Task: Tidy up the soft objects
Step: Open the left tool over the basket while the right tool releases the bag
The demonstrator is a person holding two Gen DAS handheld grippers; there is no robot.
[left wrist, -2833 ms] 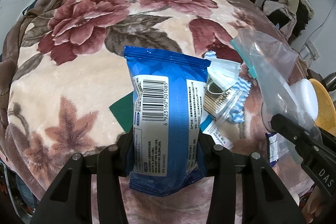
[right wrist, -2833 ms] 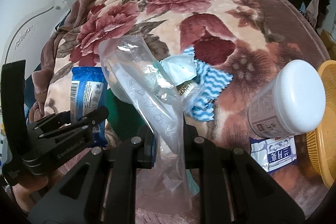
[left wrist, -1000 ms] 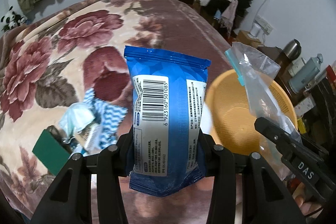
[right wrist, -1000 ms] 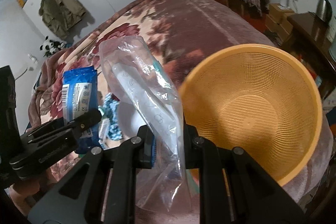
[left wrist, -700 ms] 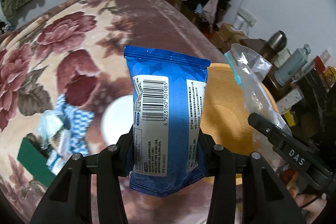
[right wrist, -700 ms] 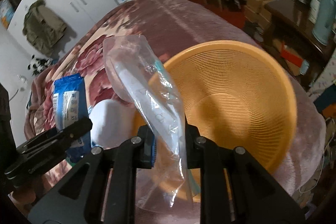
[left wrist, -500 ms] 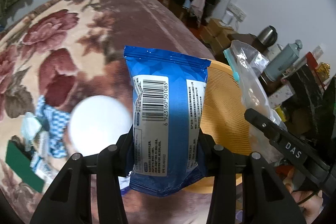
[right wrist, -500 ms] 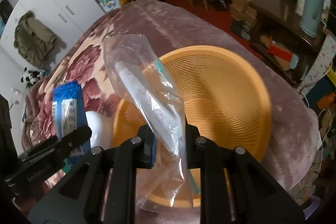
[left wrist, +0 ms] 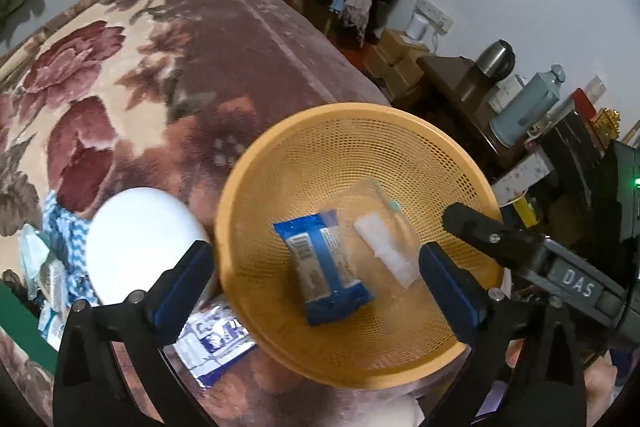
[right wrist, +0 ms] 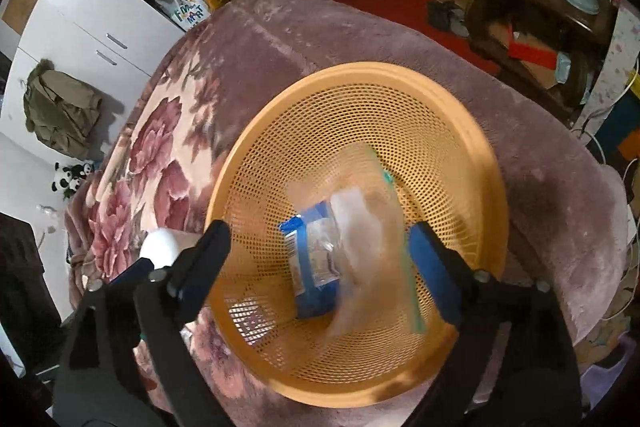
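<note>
I'm reading "DAS" on the right gripper in the left view. The orange basket is holding the blue pack, barcode up, long axis running toward me, and the clear bag just beside it. My jaws have just been opening; the left gripper too is standing wide, empty.

— What are you looking at for finish?
— Your basket is perforated matt orange plastic; the packet glossy blue film, the bag clear plastic, the blanket plush cloth.
</note>
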